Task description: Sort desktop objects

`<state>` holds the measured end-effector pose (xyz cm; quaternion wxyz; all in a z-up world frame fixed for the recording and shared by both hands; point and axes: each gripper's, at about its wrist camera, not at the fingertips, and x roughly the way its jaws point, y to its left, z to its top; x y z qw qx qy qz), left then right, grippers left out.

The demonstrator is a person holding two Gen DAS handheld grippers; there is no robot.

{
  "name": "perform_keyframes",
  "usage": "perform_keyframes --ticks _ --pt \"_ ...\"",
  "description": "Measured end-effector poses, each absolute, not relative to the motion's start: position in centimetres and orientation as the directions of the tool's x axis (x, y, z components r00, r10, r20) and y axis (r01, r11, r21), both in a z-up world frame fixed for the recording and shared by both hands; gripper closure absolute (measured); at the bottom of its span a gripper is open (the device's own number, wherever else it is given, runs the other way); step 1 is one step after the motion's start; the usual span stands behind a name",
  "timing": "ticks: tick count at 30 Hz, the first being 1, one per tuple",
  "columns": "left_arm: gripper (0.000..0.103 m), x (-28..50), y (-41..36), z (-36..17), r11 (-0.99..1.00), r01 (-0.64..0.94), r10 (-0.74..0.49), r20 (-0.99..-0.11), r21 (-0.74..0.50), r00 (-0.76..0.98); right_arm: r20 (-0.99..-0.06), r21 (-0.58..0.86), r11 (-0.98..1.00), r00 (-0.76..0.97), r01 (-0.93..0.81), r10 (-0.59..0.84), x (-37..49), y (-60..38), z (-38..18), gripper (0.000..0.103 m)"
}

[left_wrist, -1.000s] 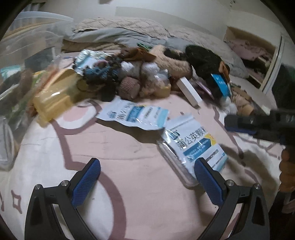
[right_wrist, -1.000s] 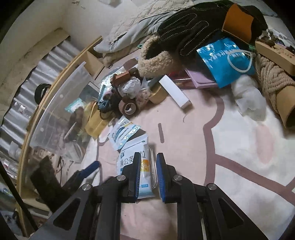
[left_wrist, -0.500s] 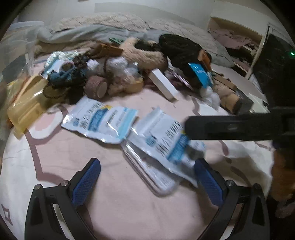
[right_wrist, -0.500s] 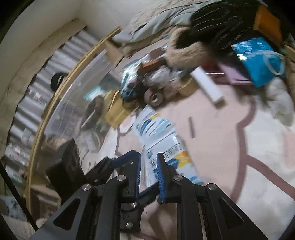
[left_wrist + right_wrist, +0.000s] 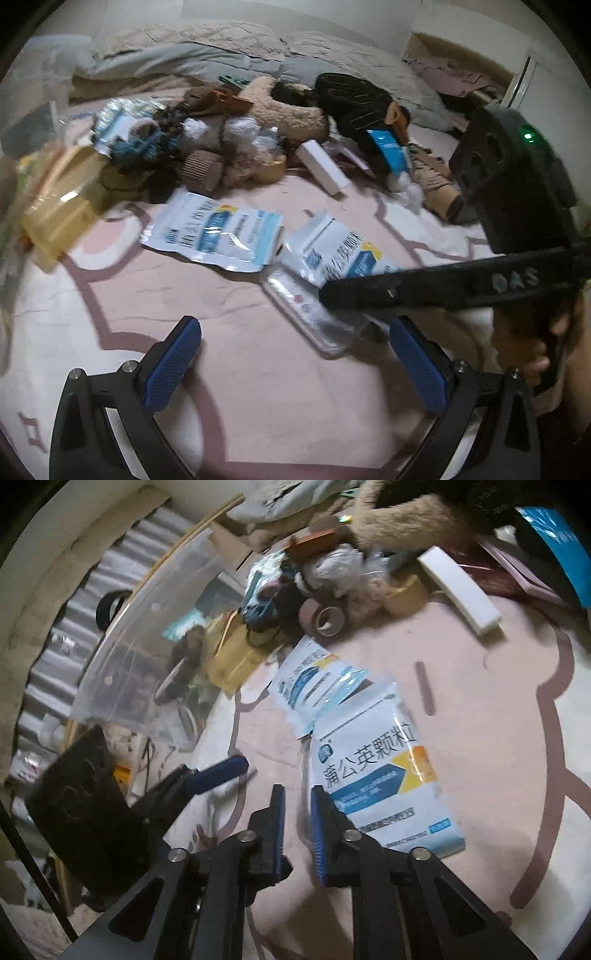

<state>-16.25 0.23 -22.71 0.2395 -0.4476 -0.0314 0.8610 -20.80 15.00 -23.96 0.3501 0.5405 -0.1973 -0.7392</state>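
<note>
Left wrist view: the left hand-held gripper (image 5: 293, 363) stands wide open at the bottom of the frame with nothing between its blue pads, over a bare stretch of pink and cream bedcover (image 5: 258, 387). That open stretch fills the lower half; the upper half is closed off by a heap of clutter (image 5: 229, 147) and a rumpled quilt (image 5: 207, 48). Two white and blue sachets lie mid-frame: the far sachet (image 5: 218, 236) left of centre, the near sachet (image 5: 340, 251) overlapping a clear flat pack (image 5: 310, 314). The right hand-held gripper (image 5: 328, 293) reaches in from the right edge, its tip over that pack.

Right wrist view: the right hand-held gripper (image 5: 297, 797), bottom centre, has its jaws closing, a narrow gap left; whether the pack's edge is pinched there is unclear. The near sachet (image 5: 380, 768) lies just right of its tip. A clear storage bin (image 5: 147, 638) walls the left side; open bedcover (image 5: 498, 720) spreads to the right.
</note>
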Motion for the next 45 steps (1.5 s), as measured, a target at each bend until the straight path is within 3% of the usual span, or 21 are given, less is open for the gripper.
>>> perform_keyframes --ticks 11,16,27,32,35,39,45 --pt "0.0 -17.5 1.2 -23.3 -0.818 -0.385 0.568 -0.707 -0.427 -0.422 -0.726 0.597 -0.785 -0.304 0.166 -0.617 -21.7 20.1 -23.9 0.09" --pt "0.0 -17.2 1.2 -23.1 -0.789 -0.396 0.609 -0.684 -0.47 -0.401 -0.757 0.527 -0.827 -0.333 0.197 -0.562 -21.6 19.7 -23.3 0.09" --pt "0.0 -16.3 1.5 -22.9 -0.798 -0.427 0.588 -0.707 -0.425 -0.394 -0.644 0.709 -0.662 -0.161 0.243 -0.748 -20.6 16.5 -24.3 0.09" --pt "0.0 -16.0 1.8 -22.9 -0.797 -0.442 0.584 -0.712 -0.411 -0.391 -0.671 0.678 -0.699 -0.196 0.228 -0.715 -20.6 16.9 -24.1 0.09" --pt "0.0 -16.1 1.8 -23.0 -0.796 -0.438 0.587 -0.711 -0.418 -0.388 -0.706 0.638 -0.741 -0.225 0.211 -0.672 -20.6 17.7 -24.0 0.096" --pt "0.0 -16.0 1.8 -22.9 -0.789 -0.44 0.597 -0.705 -0.429 -0.383 -0.793 0.496 -0.837 -0.272 0.23 -0.544 -20.6 17.4 -23.8 0.095" --pt "0.0 -16.0 1.7 -22.7 -0.787 -0.442 0.599 -0.702 -0.429 -0.386 -0.813 0.463 -0.865 -0.297 0.195 -0.502 -21.1 18.6 -24.1 0.096"
